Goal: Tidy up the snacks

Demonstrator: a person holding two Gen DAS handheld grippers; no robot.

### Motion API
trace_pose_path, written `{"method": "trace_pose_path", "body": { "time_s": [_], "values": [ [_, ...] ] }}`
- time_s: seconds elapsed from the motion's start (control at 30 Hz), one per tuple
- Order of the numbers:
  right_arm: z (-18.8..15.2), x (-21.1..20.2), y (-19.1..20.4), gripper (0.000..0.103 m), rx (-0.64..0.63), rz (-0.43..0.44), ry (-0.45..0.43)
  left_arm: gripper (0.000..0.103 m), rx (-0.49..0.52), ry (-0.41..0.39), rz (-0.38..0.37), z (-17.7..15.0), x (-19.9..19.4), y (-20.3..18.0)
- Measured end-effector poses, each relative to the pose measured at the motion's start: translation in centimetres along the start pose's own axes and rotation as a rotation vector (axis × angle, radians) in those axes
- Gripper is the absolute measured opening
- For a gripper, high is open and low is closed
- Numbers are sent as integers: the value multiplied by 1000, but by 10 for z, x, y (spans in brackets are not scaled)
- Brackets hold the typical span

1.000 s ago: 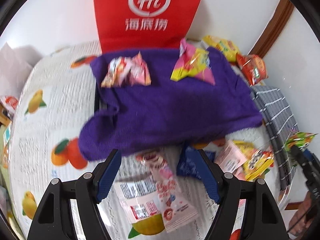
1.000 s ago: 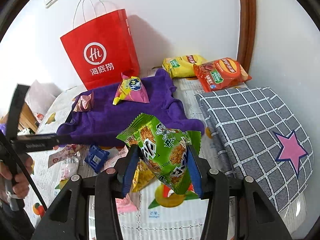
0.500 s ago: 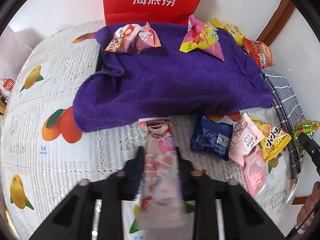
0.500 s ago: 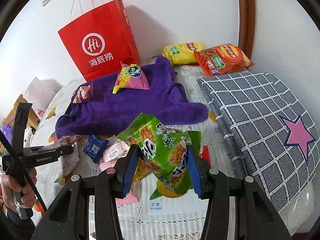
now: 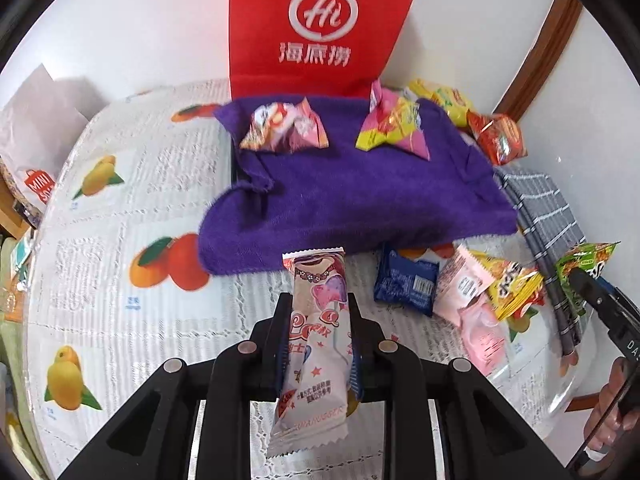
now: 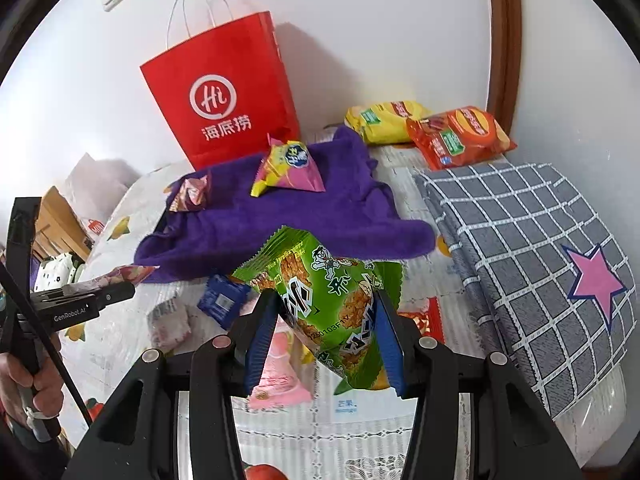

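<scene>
My left gripper (image 5: 316, 312) is shut on a long pink-and-white snack packet (image 5: 316, 328), lifted off the fruit-print tablecloth (image 5: 120, 240). My right gripper (image 6: 324, 312) is shut on a green snack bag (image 6: 332, 300), held above the table. Ahead lies a purple towel (image 5: 360, 196) bearing a pink-silver pouch (image 5: 286, 128) and a pink-yellow triangular pouch (image 5: 394, 126). Loose snacks lie near the towel's front edge: a blue packet (image 5: 406, 284), pale pink packets (image 5: 464, 292) and a yellow bag (image 5: 514, 286). In the right wrist view the left gripper (image 6: 116, 286) shows at the left.
A red paper bag (image 6: 224, 100) stands against the wall behind the towel. A yellow chip bag (image 6: 384, 120) and an orange one (image 6: 460, 136) lie at the back right. A grey checked cloth with a pink star (image 6: 540, 256) covers the right side.
My left gripper closed on the long pink packet and lifted it off the cloth, moving toward the towel. The right gripper kept hold of the green bag, shifting slightly.
</scene>
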State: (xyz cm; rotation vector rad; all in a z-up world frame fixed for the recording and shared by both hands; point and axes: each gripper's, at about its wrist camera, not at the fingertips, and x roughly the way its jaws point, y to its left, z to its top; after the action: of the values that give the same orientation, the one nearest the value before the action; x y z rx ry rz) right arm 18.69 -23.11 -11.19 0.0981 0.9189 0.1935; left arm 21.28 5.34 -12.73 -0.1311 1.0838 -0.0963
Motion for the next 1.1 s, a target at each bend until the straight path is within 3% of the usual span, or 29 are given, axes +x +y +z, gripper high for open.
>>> {"method": "trace_pose_path", "body": {
  "time_s": [0.4,1.1],
  "values": [
    [28,-21,18,48,-19,2,-46,23,-7,-72,-29,23,-28,-2],
    [20,-13,14,48,18,46,-6,23,-32,-23,-18,13,-25,0]
  ]
}}
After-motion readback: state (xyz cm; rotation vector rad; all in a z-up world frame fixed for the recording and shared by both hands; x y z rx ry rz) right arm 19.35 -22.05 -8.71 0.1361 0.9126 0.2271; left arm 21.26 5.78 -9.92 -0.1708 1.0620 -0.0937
